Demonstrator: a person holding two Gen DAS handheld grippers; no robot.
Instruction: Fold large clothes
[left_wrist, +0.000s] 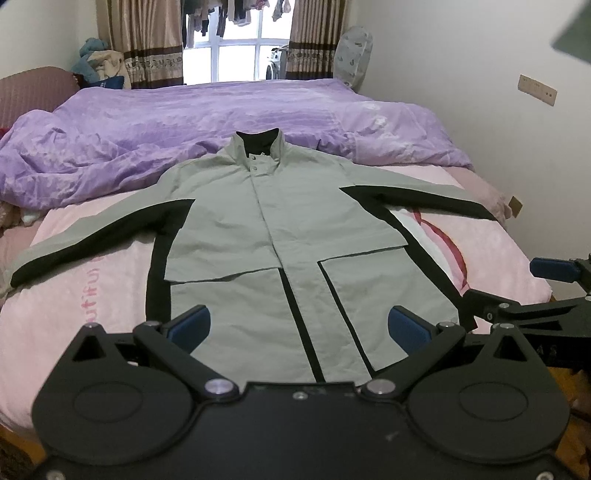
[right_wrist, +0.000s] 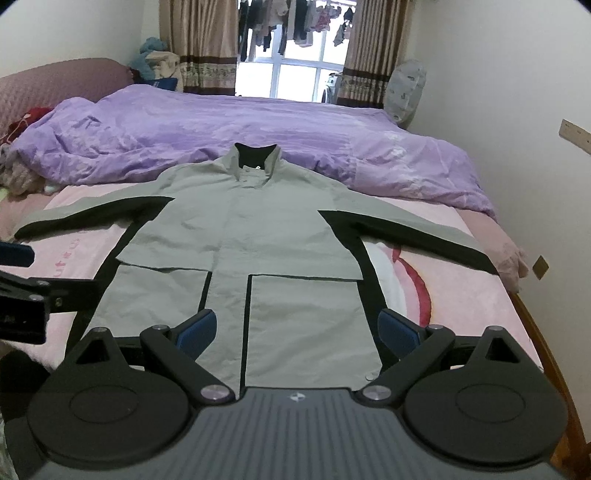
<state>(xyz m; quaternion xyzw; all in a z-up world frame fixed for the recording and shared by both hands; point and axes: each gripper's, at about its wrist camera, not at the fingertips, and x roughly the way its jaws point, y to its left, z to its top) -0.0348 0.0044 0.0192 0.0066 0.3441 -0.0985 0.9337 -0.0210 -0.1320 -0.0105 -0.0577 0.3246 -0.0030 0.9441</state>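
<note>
Pink bed (left_wrist: 480, 254) — jacket (left_wrist: 266, 236) spread flat, both claws (left_wrist: 299, 328) (right_wrist: 297, 330) spread apart.

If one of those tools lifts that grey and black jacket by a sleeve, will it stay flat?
Probably not: the thin grey-and-black jacket shows soft wrinkles, so it should droop. It looks light. It may drag on the fuzzy pink sheet.

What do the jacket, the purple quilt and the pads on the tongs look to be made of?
Jacket: thin woven cloth, probably nylon or polyester, matte grey-green with black panels; it lies flat with fine crisp creases. Purple quilt: soft padded cover with a slight sheen, puffy and crumpled. Pads: blue, matte, likely rubber or foam, on black hard-plastic arms.
</note>
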